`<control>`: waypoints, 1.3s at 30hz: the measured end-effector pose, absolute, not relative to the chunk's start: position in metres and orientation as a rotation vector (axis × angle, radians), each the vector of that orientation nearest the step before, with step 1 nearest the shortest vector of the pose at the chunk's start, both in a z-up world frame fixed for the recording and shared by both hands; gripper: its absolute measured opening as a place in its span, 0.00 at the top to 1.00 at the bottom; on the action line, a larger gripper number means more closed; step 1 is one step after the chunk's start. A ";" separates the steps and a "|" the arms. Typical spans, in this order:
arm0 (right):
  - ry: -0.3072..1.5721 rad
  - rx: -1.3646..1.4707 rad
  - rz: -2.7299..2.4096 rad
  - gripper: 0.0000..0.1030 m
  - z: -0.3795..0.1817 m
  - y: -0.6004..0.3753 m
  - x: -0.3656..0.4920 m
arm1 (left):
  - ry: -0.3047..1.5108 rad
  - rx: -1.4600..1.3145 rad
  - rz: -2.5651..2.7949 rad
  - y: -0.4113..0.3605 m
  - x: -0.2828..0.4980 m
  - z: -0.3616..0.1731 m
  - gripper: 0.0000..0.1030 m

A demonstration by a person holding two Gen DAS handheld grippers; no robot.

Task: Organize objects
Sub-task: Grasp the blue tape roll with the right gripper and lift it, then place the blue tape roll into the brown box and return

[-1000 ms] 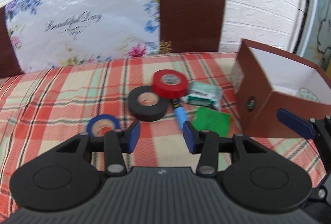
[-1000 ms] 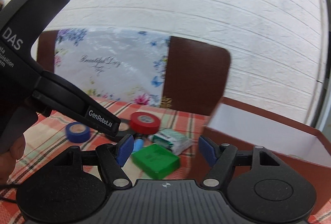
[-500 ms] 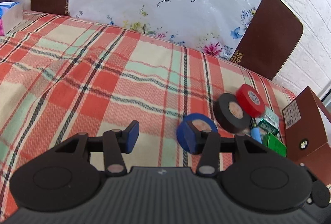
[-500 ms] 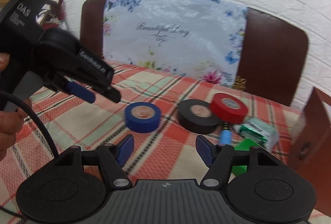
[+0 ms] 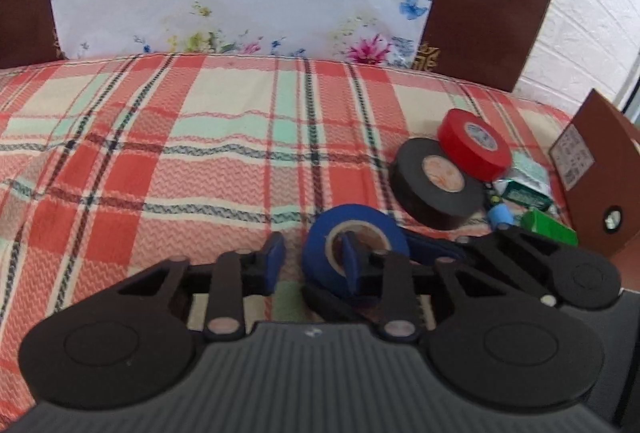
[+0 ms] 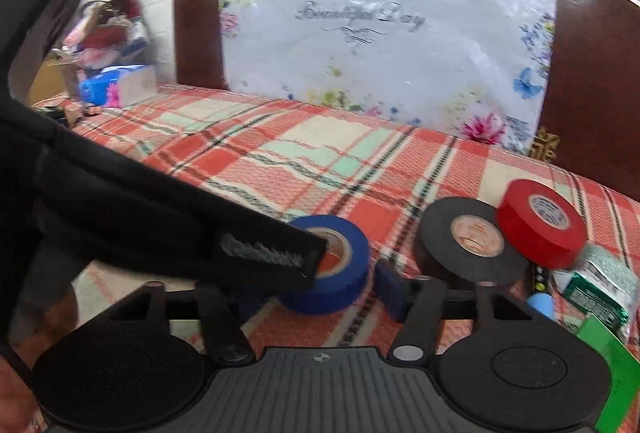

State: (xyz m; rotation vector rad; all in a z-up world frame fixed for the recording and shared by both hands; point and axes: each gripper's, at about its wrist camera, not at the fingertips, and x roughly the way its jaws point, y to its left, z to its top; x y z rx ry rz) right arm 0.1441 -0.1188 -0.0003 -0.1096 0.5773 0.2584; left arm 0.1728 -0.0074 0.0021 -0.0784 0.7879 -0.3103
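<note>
Both grippers have closed in on the blue tape roll: my left gripper open, one finger inside its core; my right gripper open, straddling it. Roll lies flat, core upward.

**Our rig up close**

We carry two matte black grippers. On our left gripper we see a ribbed grey-black housing, two round discs, angular link arms with silvery screws, and blue pads on the fingers. Our right gripper shows the same build, with a small compass-like mark on its ribbed housing. A bit of skin shows at the lower left edge
</note>
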 end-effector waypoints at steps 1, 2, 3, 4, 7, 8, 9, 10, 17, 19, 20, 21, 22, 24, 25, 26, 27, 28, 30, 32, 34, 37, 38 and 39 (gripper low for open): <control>0.566 -0.127 0.253 0.48 0.000 -0.116 0.140 | 0.792 -0.089 -0.308 -0.007 0.172 0.004 0.78; 0.553 -0.144 0.244 0.47 0.001 -0.114 0.136 | 0.792 -0.095 -0.313 -0.008 0.169 0.008 0.79; 0.538 -0.159 0.228 0.47 0.003 -0.112 0.131 | 0.788 -0.097 -0.321 -0.010 0.166 0.012 0.79; 0.520 -0.168 0.213 0.47 0.005 -0.112 0.125 | 0.778 -0.092 -0.327 -0.013 0.163 0.017 0.79; 0.462 -0.174 0.167 0.47 0.015 -0.117 0.104 | 0.738 -0.080 -0.372 -0.024 0.150 0.036 0.79; 0.434 -0.185 0.143 0.47 0.019 -0.120 0.096 | 0.720 -0.070 -0.388 -0.031 0.145 0.044 0.79; 0.405 -0.194 0.121 0.47 0.024 -0.123 0.088 | 0.697 -0.057 -0.405 -0.039 0.140 0.053 0.79; 0.377 -0.199 0.096 0.47 0.031 -0.128 0.080 | 0.671 -0.043 -0.422 -0.049 0.135 0.062 0.79; 0.223 -0.190 -0.089 0.47 0.081 -0.193 0.031 | 0.518 0.020 -0.582 -0.130 0.103 0.117 0.79; 0.195 -0.185 -0.150 0.47 0.088 -0.216 0.016 | 0.494 0.044 -0.638 -0.159 0.096 0.124 0.79; 0.188 -0.180 -0.181 0.47 0.090 -0.228 0.009 | 0.488 0.056 -0.667 -0.174 0.093 0.126 0.79; 0.185 -0.174 -0.214 0.47 0.092 -0.241 0.002 | 0.484 0.067 -0.697 -0.191 0.090 0.126 0.79; 0.188 -0.167 -0.245 0.47 0.092 -0.254 -0.004 | 0.483 0.077 -0.726 -0.207 0.088 0.125 0.79; 0.206 -0.155 -0.306 0.47 0.091 -0.281 -0.016 | 0.495 0.090 -0.783 -0.240 0.085 0.121 0.79; 0.217 -0.144 -0.332 0.47 0.090 -0.294 -0.021 | 0.505 0.094 -0.808 -0.255 0.084 0.119 0.79; 0.228 -0.129 -0.358 0.47 0.088 -0.308 -0.026 | 0.514 0.097 -0.830 -0.270 0.083 0.117 0.79; 0.236 -0.113 -0.380 0.47 0.086 -0.321 -0.031 | 0.520 0.101 -0.850 -0.284 0.082 0.114 0.79; 0.245 -0.096 -0.402 0.47 0.084 -0.333 -0.035 | 0.526 0.105 -0.867 -0.296 0.081 0.111 0.79; 0.269 -0.052 -0.433 0.47 0.079 -0.355 -0.040 | 0.541 0.111 -0.889 -0.317 0.080 0.105 0.79; 0.294 -0.006 -0.448 0.47 0.072 -0.373 -0.041 | 0.566 0.117 -0.898 -0.332 0.082 0.097 0.79; 0.317 0.021 -0.460 0.47 0.065 -0.385 -0.040 | 0.580 0.130 -0.898 -0.342 0.081 0.092 0.79; 0.327 0.067 -0.467 0.46 0.057 -0.397 -0.038 | 0.559 0.180 -0.843 -0.349 0.081 0.089 0.77; 0.323 0.079 -0.478 0.44 0.055 -0.399 -0.039 | 0.551 0.192 -0.823 -0.347 0.081 0.089 0.77; 0.319 0.084 -0.487 0.43 0.054 -0.400 -0.039 | 0.549 0.197 -0.809 -0.344 0.082 0.089 0.77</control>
